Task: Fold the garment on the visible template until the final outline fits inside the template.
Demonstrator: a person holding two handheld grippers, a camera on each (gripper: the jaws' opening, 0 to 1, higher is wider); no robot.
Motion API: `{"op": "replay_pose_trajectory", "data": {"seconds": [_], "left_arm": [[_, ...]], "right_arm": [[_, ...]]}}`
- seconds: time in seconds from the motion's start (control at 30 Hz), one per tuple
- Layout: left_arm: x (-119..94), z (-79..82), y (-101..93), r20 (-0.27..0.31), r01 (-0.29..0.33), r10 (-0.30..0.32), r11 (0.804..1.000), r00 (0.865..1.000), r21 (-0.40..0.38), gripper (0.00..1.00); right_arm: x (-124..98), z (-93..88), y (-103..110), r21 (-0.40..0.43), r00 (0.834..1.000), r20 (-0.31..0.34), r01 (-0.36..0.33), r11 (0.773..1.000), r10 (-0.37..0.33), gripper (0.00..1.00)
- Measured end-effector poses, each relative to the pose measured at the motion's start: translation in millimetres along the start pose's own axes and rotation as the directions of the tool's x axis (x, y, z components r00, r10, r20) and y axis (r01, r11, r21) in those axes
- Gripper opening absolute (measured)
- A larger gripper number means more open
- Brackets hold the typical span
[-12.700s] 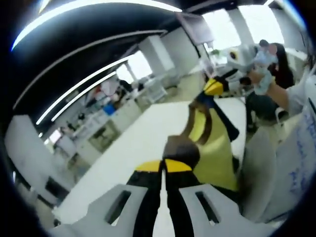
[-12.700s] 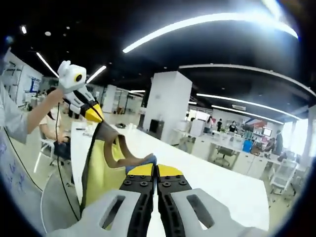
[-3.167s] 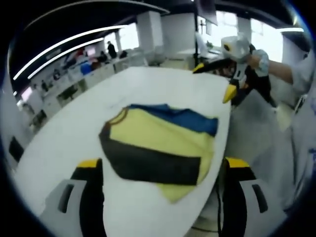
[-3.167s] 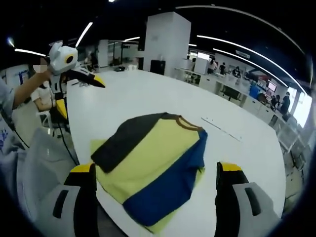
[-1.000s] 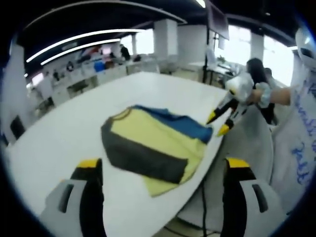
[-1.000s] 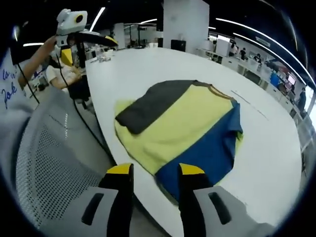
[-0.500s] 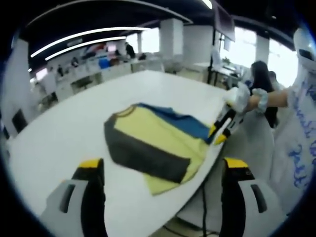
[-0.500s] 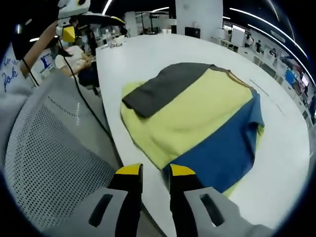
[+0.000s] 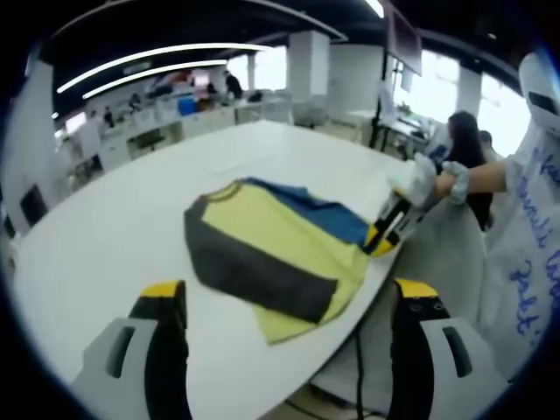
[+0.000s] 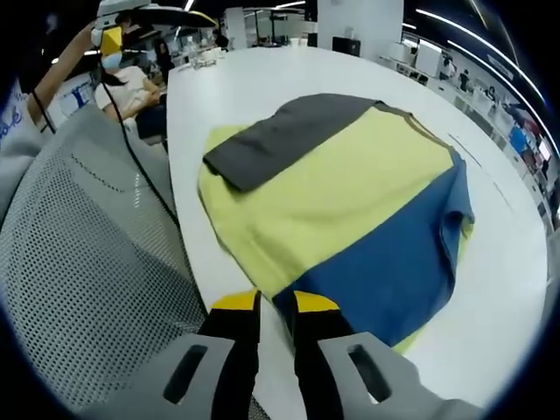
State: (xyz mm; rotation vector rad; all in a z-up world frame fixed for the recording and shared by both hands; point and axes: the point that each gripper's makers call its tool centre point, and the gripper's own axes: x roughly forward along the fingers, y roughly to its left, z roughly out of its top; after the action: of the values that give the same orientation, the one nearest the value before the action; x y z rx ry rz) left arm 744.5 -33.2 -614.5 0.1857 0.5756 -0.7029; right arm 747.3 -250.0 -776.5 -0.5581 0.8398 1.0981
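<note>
The garment point(image 9: 271, 245) lies flat on the white table point(image 9: 105, 236), yellow in the middle with a dark grey sleeve folded across it and a blue part at the far side. In the right gripper view the garment point(image 10: 350, 192) reaches the table's near edge. My right gripper point(image 10: 276, 303) has its jaws drawn close on the blue-and-yellow hem corner; it also appears as the right gripper point(image 9: 382, 238) at the garment's edge. My left gripper point(image 9: 289, 296) hangs wide open above the table, short of the garment, and shows as the left gripper point(image 10: 157, 22) held high.
A grey mesh chair back point(image 10: 79, 262) stands against the table's near edge point(image 10: 188, 254). A thin dark line point(image 10: 477, 162) marks the table beyond the garment. A seated person point(image 9: 464, 149) is past the table's end, with desks and pillars further off.
My right gripper's jaws have narrowed from a wide gap to nearly together while moving in onto the hem corner. The left gripper stays wide open and nearly still.
</note>
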Motion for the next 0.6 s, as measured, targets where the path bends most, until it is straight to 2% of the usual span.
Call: {"op": "replay_pose_trajectory", "data": {"seconds": [0.37,0.6], "left_arm": [[-2,1.5,2.4,0.008,-0.004,0.004,1.000,1.000,-0.012,0.92],[-3,0.8,1.6,0.002,-0.003,0.003,1.000,1.000,-0.015,0.91]], "right_arm": [[2,-2.8,-12,0.014,1.000,-0.004,0.020,1.000,-0.020,0.01],[-2,-1.6,-10,0.021,1.000,0.008,0.018,1.000,-0.018,0.03]]}}
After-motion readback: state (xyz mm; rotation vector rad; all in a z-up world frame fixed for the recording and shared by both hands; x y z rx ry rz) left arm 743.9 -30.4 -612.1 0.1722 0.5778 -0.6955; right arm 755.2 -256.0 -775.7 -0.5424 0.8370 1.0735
